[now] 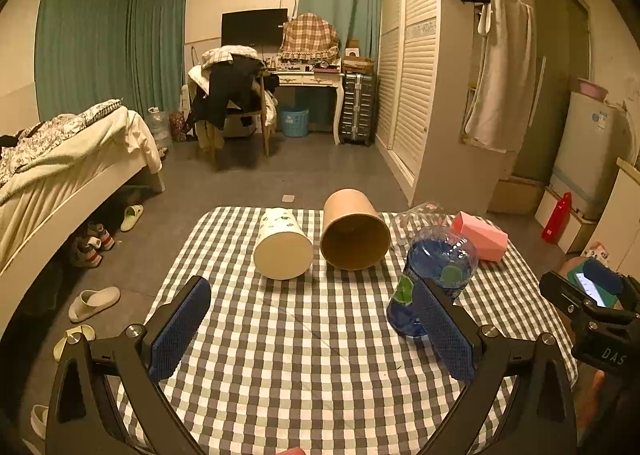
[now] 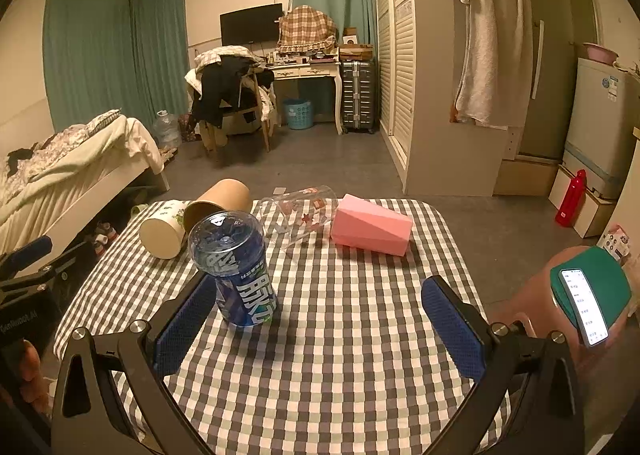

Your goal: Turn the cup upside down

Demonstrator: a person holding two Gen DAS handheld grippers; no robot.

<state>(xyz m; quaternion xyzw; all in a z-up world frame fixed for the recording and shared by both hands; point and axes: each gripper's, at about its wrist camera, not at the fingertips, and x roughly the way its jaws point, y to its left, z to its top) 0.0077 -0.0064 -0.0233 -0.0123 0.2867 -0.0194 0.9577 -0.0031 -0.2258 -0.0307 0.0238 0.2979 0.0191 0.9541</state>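
Your left gripper (image 1: pixel 312 335) hung above the near half of the checked tablecloth (image 1: pixel 304 375) with its jaws spread wide and nothing between the blue pads (image 1: pixel 180 329). Your right gripper (image 2: pixel 320 327) was just as wide open over the same cloth, also holding nothing.

Five cups shared the table. The blue translucent cup (image 2: pixel 236 271) with white lettering stood base-up, mouth down on the cloth, just inside the left finger of your right gripper; whether finger and cup touched could not be told. In the left wrist view that blue cup (image 1: pixel 434 279) showed partly behind the right finger of your left gripper.

The other four lay on their sides toward the far edge. The white paper cup (image 1: pixel 282 245) with green leaf print pointed its flat base at your left camera. Just beside it, the brown paper cup (image 1: pixel 354 233) showed its open mouth. Behind the blue cup, a clear glass cup (image 2: pixel 298 215) with small pink flowers lay across the cloth. The pink faceted cup (image 2: pixel 370 227) lay close to it on the right.

At the right edge of the right wrist view, a phone (image 2: pixel 584 307) with its screen lit sat in a green case strapped to your wrist. A red bottle (image 2: pixel 572 199) stood on the floor by the white fridge (image 2: pixel 596 123).
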